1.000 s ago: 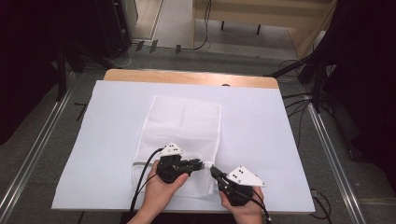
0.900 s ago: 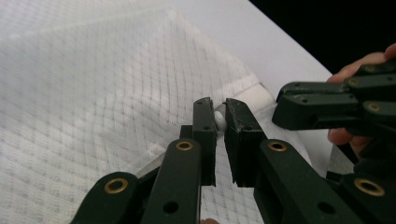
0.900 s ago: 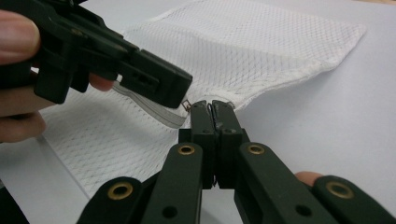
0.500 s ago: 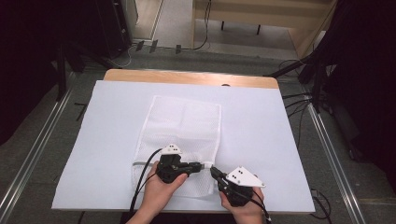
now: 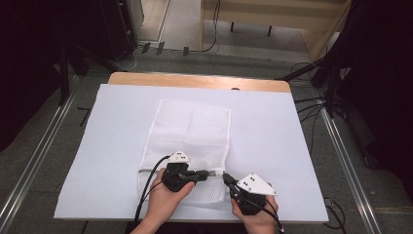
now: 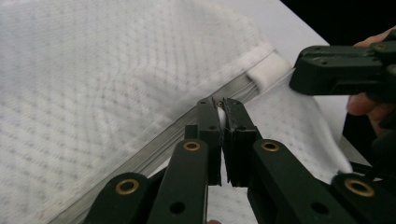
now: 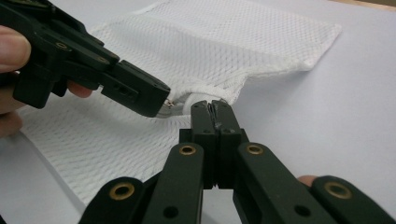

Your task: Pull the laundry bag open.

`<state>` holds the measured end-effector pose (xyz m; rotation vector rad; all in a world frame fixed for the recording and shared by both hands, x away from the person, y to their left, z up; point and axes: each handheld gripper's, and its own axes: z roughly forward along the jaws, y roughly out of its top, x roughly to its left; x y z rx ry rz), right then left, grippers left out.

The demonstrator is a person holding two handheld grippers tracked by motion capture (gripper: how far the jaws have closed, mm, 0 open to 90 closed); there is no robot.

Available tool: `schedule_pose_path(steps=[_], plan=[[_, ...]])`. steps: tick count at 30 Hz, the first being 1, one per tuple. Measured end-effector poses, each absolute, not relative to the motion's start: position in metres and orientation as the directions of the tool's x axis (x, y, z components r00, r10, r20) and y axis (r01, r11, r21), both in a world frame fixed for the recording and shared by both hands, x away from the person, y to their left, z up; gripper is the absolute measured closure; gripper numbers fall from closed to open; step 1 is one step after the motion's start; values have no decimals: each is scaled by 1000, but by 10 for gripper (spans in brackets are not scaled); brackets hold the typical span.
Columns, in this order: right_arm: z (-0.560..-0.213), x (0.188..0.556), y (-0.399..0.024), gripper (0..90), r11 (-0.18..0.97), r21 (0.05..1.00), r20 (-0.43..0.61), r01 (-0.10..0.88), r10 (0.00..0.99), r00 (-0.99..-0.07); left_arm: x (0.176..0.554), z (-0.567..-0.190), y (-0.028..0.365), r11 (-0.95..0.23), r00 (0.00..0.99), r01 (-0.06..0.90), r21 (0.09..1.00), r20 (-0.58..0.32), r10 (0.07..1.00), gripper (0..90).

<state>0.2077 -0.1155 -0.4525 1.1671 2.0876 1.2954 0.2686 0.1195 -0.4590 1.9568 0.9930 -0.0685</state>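
Left gripper point(image 5: 210, 172), high view: low on near edge of bag point(image 5: 195, 126), which lies flat mid-table; right gripper point(image 5: 225, 178) just beside, tips nearly meeting.

Left gripper view: jaws just now closing, pinched together on zip pull point(image 6: 221, 113); zip point(image 6: 154, 140) running off left; right gripper clamped on bag's corner tab point(image 6: 268, 74).

Right gripper view: jaws tight on corner; pull glinting at left gripper's tip.

Judgement: both grips set, ready to draw zip.
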Motion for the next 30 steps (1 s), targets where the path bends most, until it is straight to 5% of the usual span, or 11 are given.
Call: schedule_pose_path(steps=[16,30], plan=[[-450,212,-133,900,203,874,56,442,861,-505,270,-457,173,-244,619,690,682,-380,687,882],[-445,213,-148,900,192,872,40,450,888,-458,265,-457,265,-153,484,742,652,-365,796,882]])
